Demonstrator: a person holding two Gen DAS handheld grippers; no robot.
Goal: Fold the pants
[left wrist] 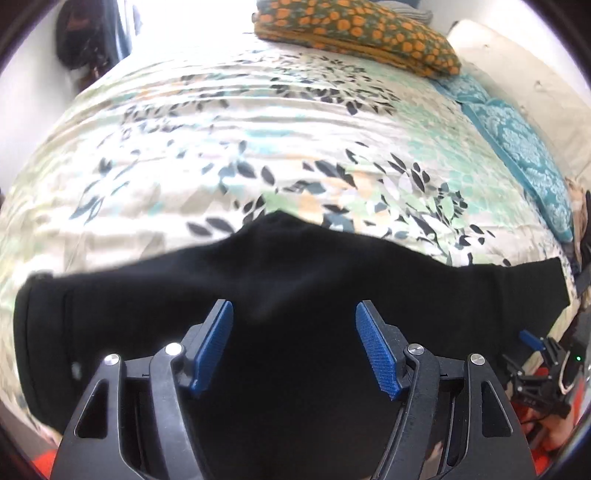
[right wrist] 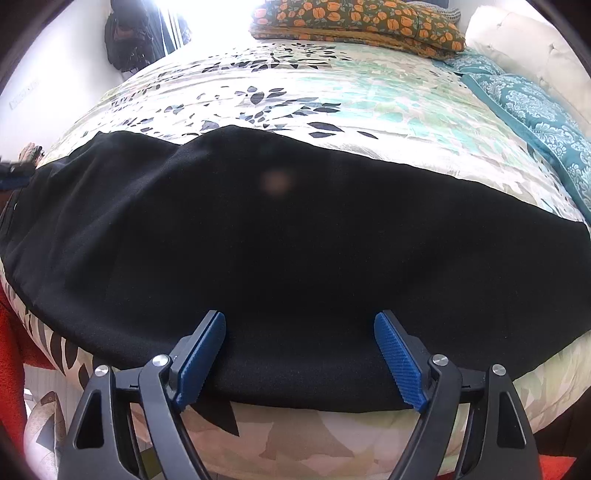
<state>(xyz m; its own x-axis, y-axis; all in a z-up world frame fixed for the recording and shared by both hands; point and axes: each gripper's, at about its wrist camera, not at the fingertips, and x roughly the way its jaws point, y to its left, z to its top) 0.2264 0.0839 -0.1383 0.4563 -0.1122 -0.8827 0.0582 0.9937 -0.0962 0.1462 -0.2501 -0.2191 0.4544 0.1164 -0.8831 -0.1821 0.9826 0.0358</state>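
Bed with a leaf-print quilt [right wrist: 295,92] in cream, teal and dark blue fills both views; bright window glare at the far side. An orange-flowered pillow [right wrist: 354,22] sits at the far edge, a teal damask pillow [right wrist: 535,114] along the right. Black pants [right wrist: 280,243] lie spread flat across the near part of the quilt, their lower edge reaching the mattress edge (fabric smooth, few wrinkles). Left gripper [left wrist: 293,306]: blue pads apart, poised over the cloth, nothing pinched. Right gripper [right wrist: 299,317]: pads likewise apart above the near hem, not pressing on it. Red-orange fabric [right wrist: 11,332] shows at lower left.
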